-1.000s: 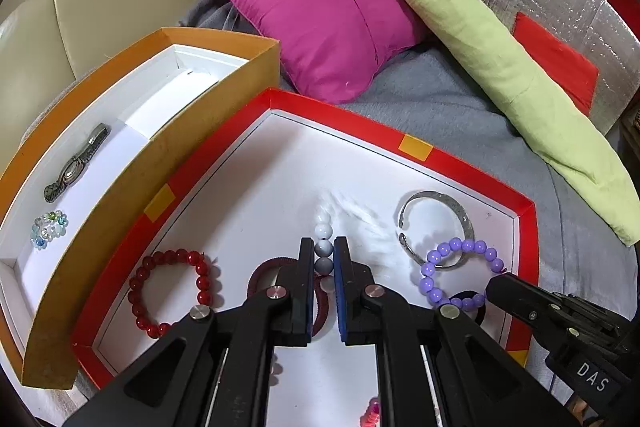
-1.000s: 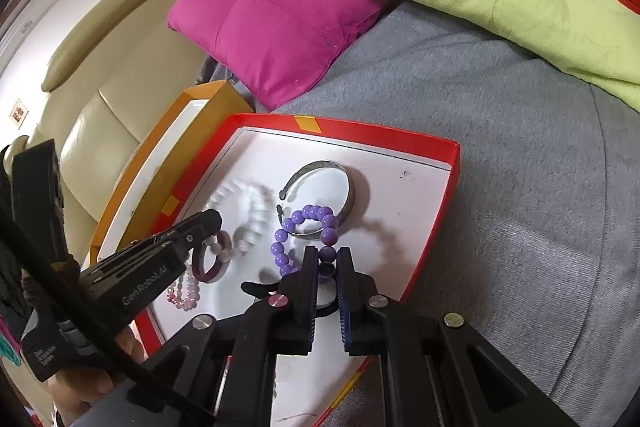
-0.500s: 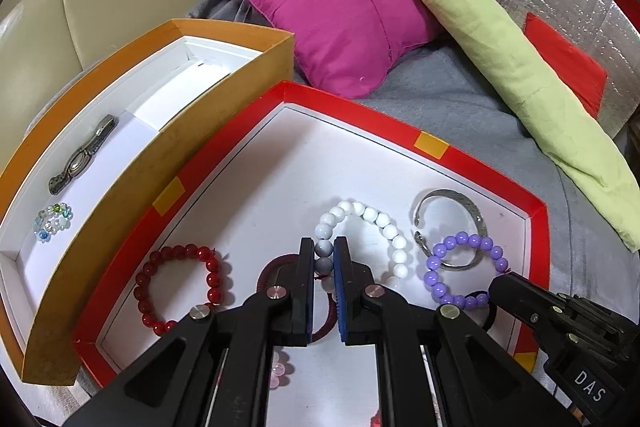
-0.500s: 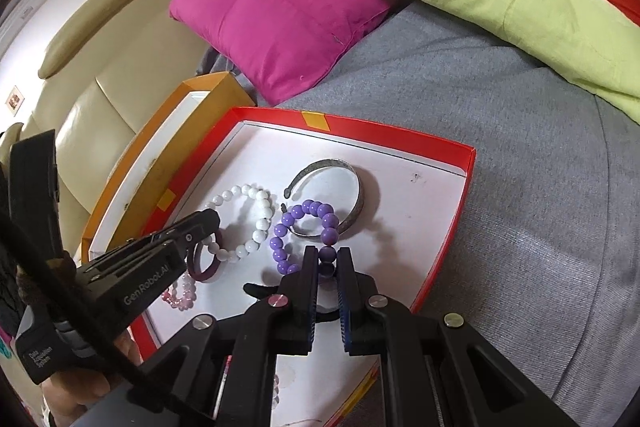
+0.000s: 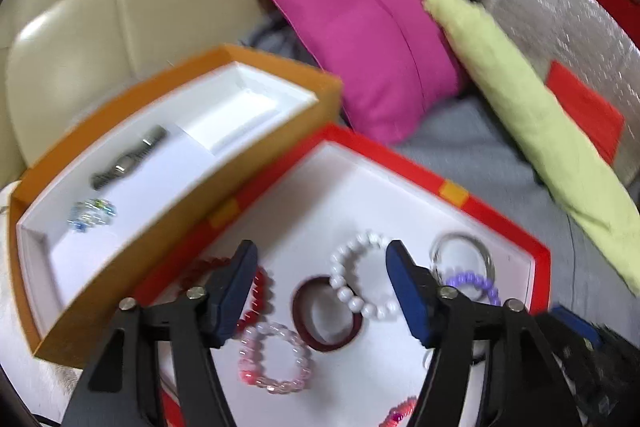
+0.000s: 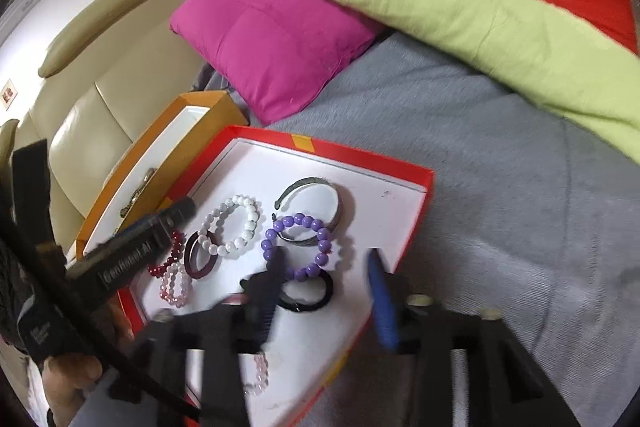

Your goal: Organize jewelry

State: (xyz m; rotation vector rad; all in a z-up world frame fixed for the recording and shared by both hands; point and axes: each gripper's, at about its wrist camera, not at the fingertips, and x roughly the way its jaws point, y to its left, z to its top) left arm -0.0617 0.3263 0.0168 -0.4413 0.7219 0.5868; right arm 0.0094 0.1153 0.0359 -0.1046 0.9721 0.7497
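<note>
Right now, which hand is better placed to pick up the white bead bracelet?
Left. The left tongs are open with the white bead bracelet between their fingers; the right tongs, also open, sit nearer the purple bead bracelet.

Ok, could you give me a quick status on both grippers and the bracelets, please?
Left gripper open, empty, over white bead bracelet in red tray. Right gripper open, empty, above purple bead bracelet. White bracelet overlaps dark red bangle.

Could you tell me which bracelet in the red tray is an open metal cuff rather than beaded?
The silver cuff, partly under the purple bead bracelet.
</note>
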